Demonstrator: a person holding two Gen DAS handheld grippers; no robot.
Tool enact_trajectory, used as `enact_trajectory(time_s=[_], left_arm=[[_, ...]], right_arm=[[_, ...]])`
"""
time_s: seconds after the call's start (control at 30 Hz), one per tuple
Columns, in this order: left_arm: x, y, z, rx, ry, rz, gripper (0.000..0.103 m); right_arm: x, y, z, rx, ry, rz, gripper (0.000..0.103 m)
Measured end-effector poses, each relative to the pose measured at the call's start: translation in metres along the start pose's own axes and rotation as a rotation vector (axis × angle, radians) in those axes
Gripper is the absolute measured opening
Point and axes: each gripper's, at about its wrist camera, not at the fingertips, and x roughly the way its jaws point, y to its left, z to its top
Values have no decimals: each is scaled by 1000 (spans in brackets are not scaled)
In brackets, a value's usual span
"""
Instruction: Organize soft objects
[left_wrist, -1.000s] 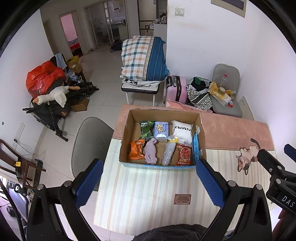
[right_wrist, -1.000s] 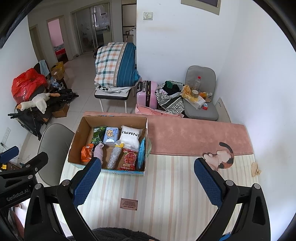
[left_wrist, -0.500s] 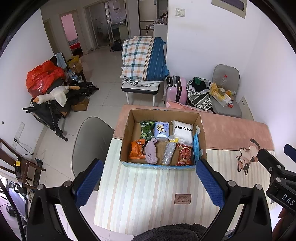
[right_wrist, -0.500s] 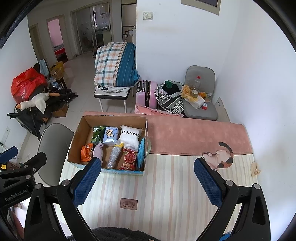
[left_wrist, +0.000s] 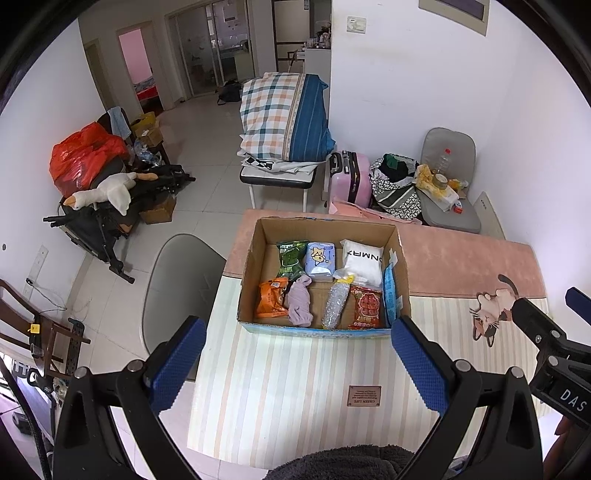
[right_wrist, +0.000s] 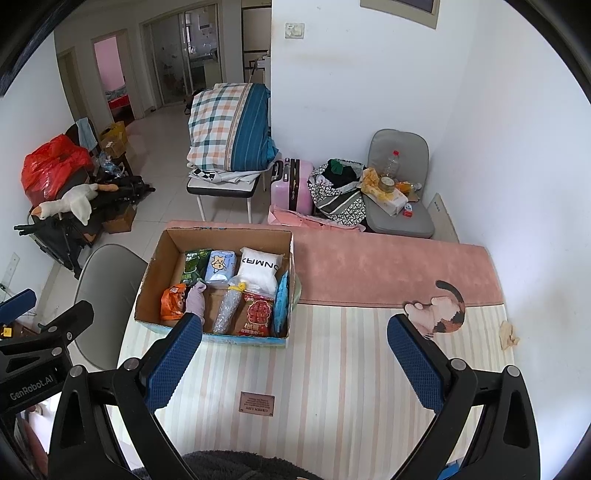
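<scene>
An open cardboard box (left_wrist: 255, 254) (right_wrist: 155, 266) stands on the striped table mat. It holds a white pillow pack (left_wrist: 362, 260) (right_wrist: 258, 269), a blue tissue pack (left_wrist: 319, 258), a green packet (left_wrist: 291, 256), an orange packet (left_wrist: 272, 302), a lilac cloth (left_wrist: 300, 301) (right_wrist: 195, 301), a silvery roll (left_wrist: 335, 302) and a red packet (left_wrist: 367, 308). My left gripper (left_wrist: 299, 365) is open and empty, above the mat in front of the box. My right gripper (right_wrist: 295, 365) is open and empty, to the right of the box.
A pink plush runner (right_wrist: 388, 269) with a cat figure (right_wrist: 443, 310) lies behind the mat. A grey chair (left_wrist: 177, 280) stands left of the table. A crumpled scrap (right_wrist: 509, 334) lies at the right edge. A wall is close on the right.
</scene>
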Motion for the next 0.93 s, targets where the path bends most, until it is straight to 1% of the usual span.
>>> enact_trajectory(time_s=[0.27, 0.37, 0.93], left_arm=[[0, -4, -1, 3, -1, 1, 103], [0, -6, 4, 7, -5, 3, 103], [-4, -2, 6, 14, -16, 5, 103]], right_arm=[[0, -1, -1, -1, -3, 2, 102], [0, 0, -1, -1, -2, 0, 102], [0, 0, -1, 1, 0, 1, 102]])
